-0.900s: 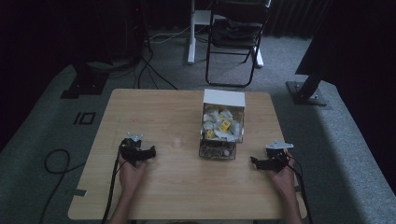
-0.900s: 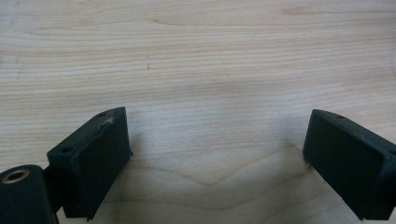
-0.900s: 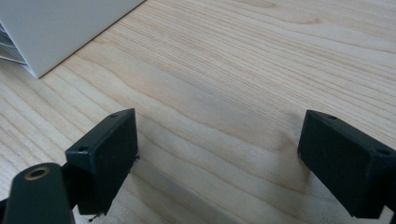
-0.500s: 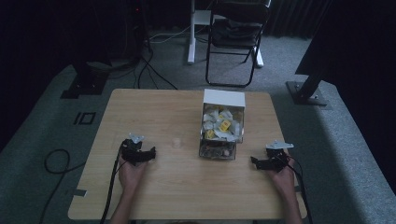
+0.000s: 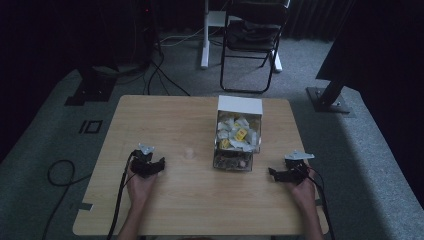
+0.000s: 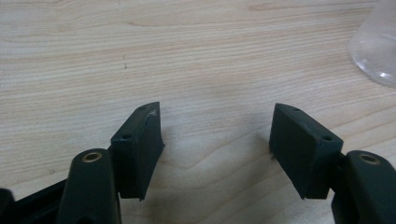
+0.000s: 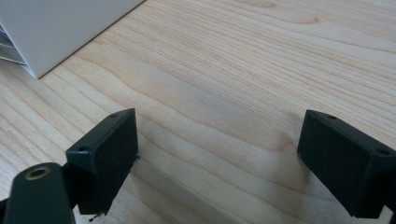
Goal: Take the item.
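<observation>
Tongs are seen at lower left (image 5: pixel 148 165) and lower right (image 5: pixel 285 174) of the high view, both spread wide and holding nothing, resting low over the bare worktop (image 5: pixel 165 120). Between them, toward the centre of the frame, a white box (image 5: pixel 239 131) filled with small white and yellow packets is placed. A clear plastic container (image 6: pixel 376 51) is glimpsed at upper right of the left gripper view.

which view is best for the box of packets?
High view: the whole box shows mid-table, open, packets inside, between the left gripper and right gripper. The right gripper view catches just a white corner of it; the left gripper view gives nothing clearly identifiable as it.
</observation>
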